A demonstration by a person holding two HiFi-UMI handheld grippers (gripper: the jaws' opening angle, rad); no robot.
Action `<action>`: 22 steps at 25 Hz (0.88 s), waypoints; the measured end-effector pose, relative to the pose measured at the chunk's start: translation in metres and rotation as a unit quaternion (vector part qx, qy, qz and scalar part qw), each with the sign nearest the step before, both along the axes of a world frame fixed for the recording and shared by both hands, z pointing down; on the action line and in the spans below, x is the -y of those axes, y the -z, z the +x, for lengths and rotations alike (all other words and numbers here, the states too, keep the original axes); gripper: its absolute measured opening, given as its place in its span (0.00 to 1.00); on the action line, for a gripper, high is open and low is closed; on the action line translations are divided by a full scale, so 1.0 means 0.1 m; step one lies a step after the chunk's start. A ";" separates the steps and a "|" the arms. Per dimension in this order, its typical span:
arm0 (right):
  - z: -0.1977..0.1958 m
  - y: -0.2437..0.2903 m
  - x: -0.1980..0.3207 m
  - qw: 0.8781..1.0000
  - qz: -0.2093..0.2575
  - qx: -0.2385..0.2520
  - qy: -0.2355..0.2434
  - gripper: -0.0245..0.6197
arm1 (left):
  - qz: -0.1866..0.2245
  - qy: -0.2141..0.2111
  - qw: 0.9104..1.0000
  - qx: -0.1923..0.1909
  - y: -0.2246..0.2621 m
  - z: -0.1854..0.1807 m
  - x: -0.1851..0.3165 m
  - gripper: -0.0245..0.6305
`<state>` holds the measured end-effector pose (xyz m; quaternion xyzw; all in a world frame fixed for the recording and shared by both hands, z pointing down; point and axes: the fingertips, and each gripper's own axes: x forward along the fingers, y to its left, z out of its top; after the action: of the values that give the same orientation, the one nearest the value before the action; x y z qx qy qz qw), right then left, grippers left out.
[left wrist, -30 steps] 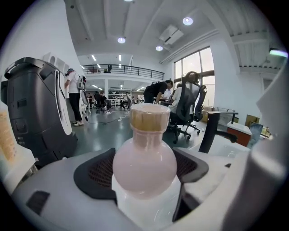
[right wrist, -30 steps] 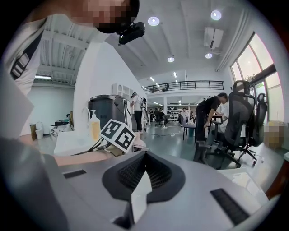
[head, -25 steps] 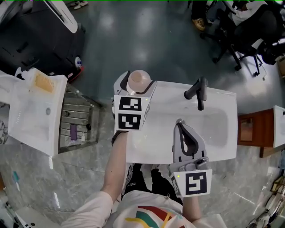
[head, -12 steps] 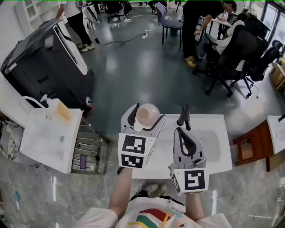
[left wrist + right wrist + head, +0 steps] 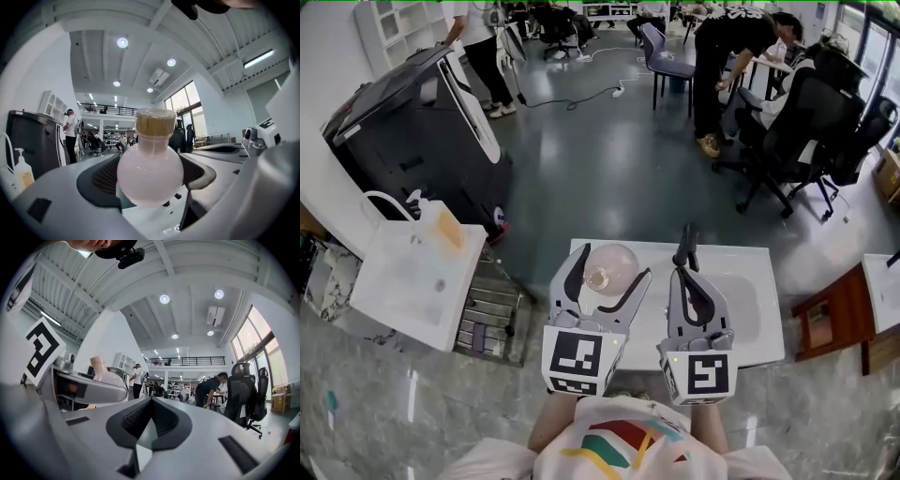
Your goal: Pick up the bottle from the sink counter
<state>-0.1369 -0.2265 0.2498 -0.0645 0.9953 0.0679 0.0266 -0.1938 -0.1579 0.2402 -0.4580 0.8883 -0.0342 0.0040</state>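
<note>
Both grippers hover above the sink counter (image 5: 750, 319): the left gripper (image 5: 611, 266) pinches the pink bottle (image 5: 150, 171), seemingly lifted clear, the right gripper (image 5: 686, 275) pressed together empty; next, hold it steady.

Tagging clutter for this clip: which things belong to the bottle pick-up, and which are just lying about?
Job: bottle, left gripper shut on it, sink counter.
Lying about: tap, pump dispenser, black machine, office chairs, right gripper (shut, empty).
</note>
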 end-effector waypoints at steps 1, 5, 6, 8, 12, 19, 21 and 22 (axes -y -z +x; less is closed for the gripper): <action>0.01 0.01 0.00 1.000 0.001 0.002 0.002 0.06 | 0.007 0.006 1.000 0.004 0.02 0.03 -0.05 0.63; 0.08 0.02 0.00 1.000 0.004 0.009 0.011 0.06 | 0.025 0.027 0.999 0.019 0.02 0.15 -0.19 0.63; 0.09 0.03 0.00 1.000 0.006 0.013 0.013 0.06 | 0.026 0.030 0.999 0.024 0.02 0.16 -0.20 0.63; 0.11 0.08 0.00 1.000 0.010 0.021 0.015 0.06 | 0.026 0.035 0.998 0.034 0.05 0.17 -0.20 0.63; 0.14 0.12 -0.05 0.999 0.016 0.025 0.018 0.06 | 0.029 0.039 0.998 0.036 0.07 0.20 -0.25 0.63; 0.17 0.11 -0.08 0.999 0.019 0.020 0.019 0.06 | 0.025 0.044 0.998 0.040 0.10 0.23 -0.28 0.63; 0.18 0.11 -0.08 0.999 0.019 0.020 0.018 0.06 | 0.032 0.044 0.998 0.039 0.12 0.24 -0.28 0.63; 0.19 0.11 -0.08 0.999 0.019 0.020 0.018 0.06 | 0.035 0.044 0.998 0.039 0.13 0.25 -0.28 0.63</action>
<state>-0.1183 -0.2185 0.2387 -0.0477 0.9941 0.0847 0.0487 -0.1690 -0.1298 0.2277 -0.4161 0.9075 -0.0210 0.0536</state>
